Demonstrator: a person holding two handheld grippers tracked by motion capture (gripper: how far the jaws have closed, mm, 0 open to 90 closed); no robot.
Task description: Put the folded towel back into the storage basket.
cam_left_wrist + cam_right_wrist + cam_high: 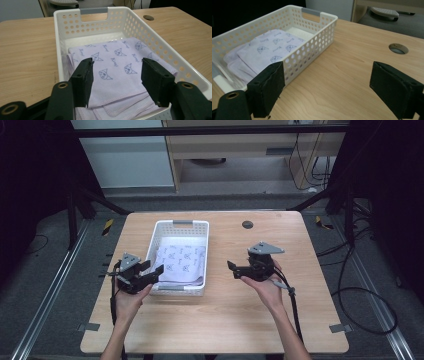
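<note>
A white perforated basket (181,223) stands on the left half of the wooden table (225,320). Folded lilac cloths (182,262) printed with small cat faces lie stacked inside it. My left gripper (152,268) is at the basket's near left corner. In the left gripper view its jaws (117,67) stand open over the near end of the cloths (112,72), with nothing between the pads. My right gripper (232,270) is held to the right of the basket. In the right gripper view it (327,72) is wide open over bare wood, with the basket (312,52) and cloths (269,45) off to its left.
A round cable hole (247,224) sits in the table behind the right gripper, also seen in the right gripper view (398,48). Cables trail from both grippers toward the near edge. Bare wood lies right of and in front of the basket.
</note>
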